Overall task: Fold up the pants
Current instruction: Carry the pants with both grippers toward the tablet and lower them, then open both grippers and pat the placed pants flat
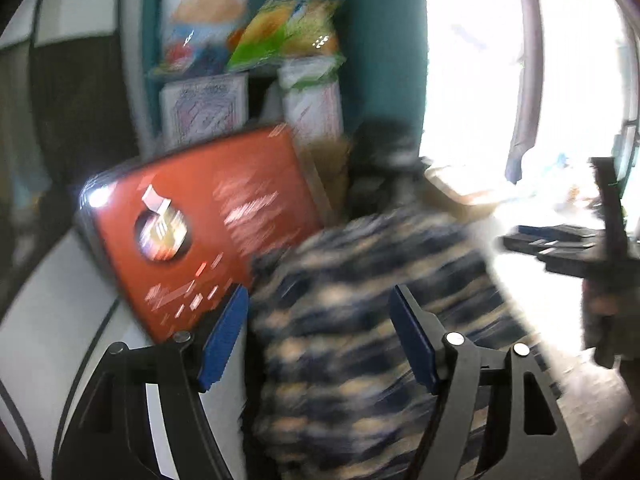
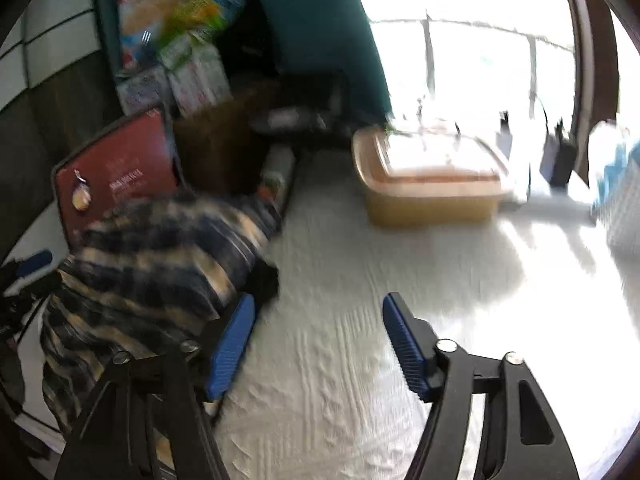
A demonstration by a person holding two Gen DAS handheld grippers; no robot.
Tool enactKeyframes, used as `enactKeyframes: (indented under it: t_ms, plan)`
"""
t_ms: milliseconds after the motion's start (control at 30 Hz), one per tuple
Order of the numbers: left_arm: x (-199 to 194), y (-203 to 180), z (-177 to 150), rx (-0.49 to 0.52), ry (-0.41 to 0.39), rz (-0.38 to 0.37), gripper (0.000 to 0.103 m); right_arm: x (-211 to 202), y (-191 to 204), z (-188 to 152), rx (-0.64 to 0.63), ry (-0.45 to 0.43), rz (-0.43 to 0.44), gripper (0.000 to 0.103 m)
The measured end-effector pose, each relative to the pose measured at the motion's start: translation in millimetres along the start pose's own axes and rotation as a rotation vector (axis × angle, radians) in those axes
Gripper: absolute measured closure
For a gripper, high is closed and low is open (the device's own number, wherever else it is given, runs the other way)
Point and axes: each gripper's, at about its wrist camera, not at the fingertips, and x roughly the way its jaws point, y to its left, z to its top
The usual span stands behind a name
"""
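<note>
From where I sit, the biggest thing in view is the table (image 2: pixel 360 360), covered in a white textured cloth and washed out by glare on its far side. On it, toward its left end, lie the pants (image 2: pixel 160 264), a plaid bundle in dark blue and tan, bunched up rather than flat, with one edge against a red box (image 2: pixel 116 172) that leans tilted behind them. Farther back on the table stands a tan plastic container (image 2: pixel 432 184), well apart from the pants.

My left gripper (image 1: pixel 320 340) hangs over the pants, angled downward, its jaws released and standing wide with the plaid cloth showing between the blue pads (image 1: pixel 224 340); I cannot see the pads pressing on it. The picture is blurred.

My right gripper (image 2: pixel 320 344) also tilts downward, over bare cloth-covered table just beside the right edge of the pants. Its jaws are apart with nothing between them; the left pad lies close to the fabric's edge, and I cannot tell whether it touches.

From the left camera the right gripper shows at the far right edge, dark against the glare.
</note>
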Motion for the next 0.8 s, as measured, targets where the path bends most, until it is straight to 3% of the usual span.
enactKeyframes:
  t_ms: [67,133,200,367,800]
  plan:
    - [7,-4,8,0.020,-0.005,-0.044,0.030,0,13,9,-0.042,-0.017,0.028,0.054]
    - [25,-3,12,0.012,0.025,-0.076,0.030,5,26,16,-0.081,-0.015,0.062,0.072]
    - [47,4,10,-0.016,0.085,-0.117,0.030,12,41,18,-0.115,-0.004,0.102,0.079]
    - [89,25,0,-0.105,0.217,-0.103,0.030,38,60,14,-0.165,0.055,0.126,0.079]
    - [110,28,-5,-0.123,0.237,-0.105,0.030,78,54,14,-0.185,0.124,0.091,0.080]
